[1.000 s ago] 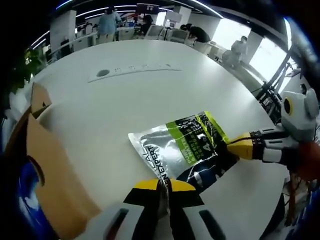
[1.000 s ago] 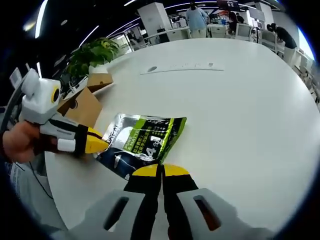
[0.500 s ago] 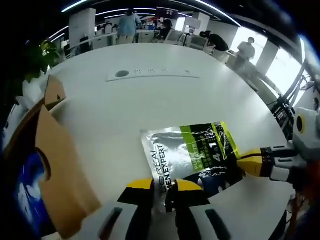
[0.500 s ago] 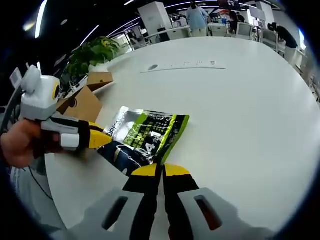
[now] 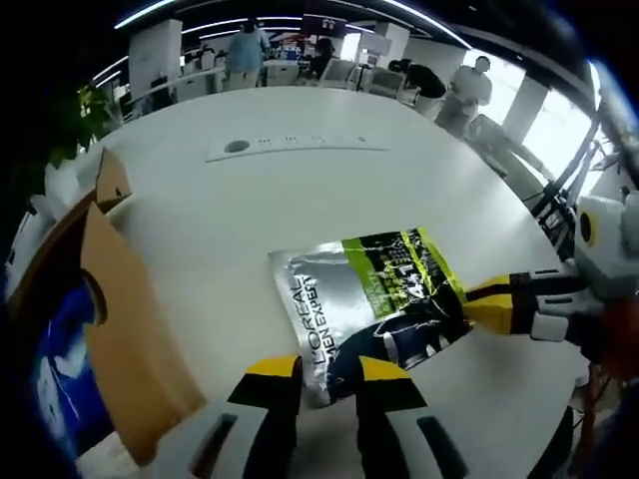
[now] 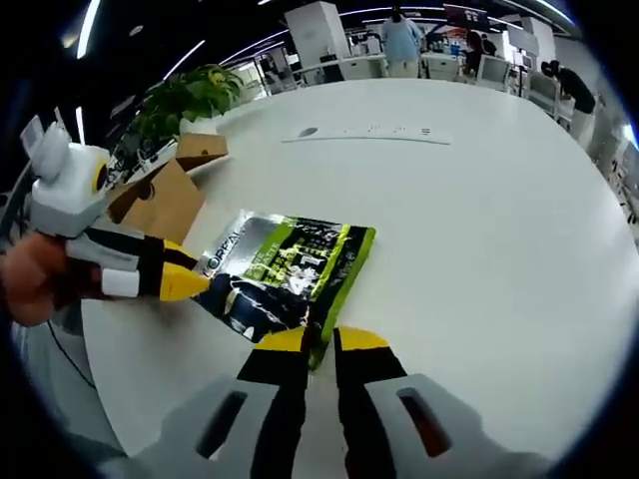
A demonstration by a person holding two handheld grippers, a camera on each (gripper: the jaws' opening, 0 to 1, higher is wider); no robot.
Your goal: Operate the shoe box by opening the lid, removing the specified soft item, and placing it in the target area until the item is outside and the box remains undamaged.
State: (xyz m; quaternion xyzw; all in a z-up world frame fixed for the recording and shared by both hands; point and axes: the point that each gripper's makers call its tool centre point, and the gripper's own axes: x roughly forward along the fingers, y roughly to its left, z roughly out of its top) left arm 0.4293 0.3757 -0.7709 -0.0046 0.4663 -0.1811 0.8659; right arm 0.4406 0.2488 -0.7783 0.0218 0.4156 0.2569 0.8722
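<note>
Your left gripper (image 5: 327, 371) sits at the bottom centre of the left gripper view, jaws a little apart with the near edge of the pouch (image 5: 374, 304) between them. The pouch lies flat on the white table (image 5: 230, 220), outside the open cardboard box (image 5: 95, 319) at the left edge. In the right gripper view, your right gripper (image 6: 319, 344) has its jaws slightly parted around the pouch's (image 6: 285, 274) corner.

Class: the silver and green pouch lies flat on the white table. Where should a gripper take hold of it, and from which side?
Grip the pouch by a thin edge, coming in low along the table; being flat, it likely offers nothing to pinch from above.
</note>
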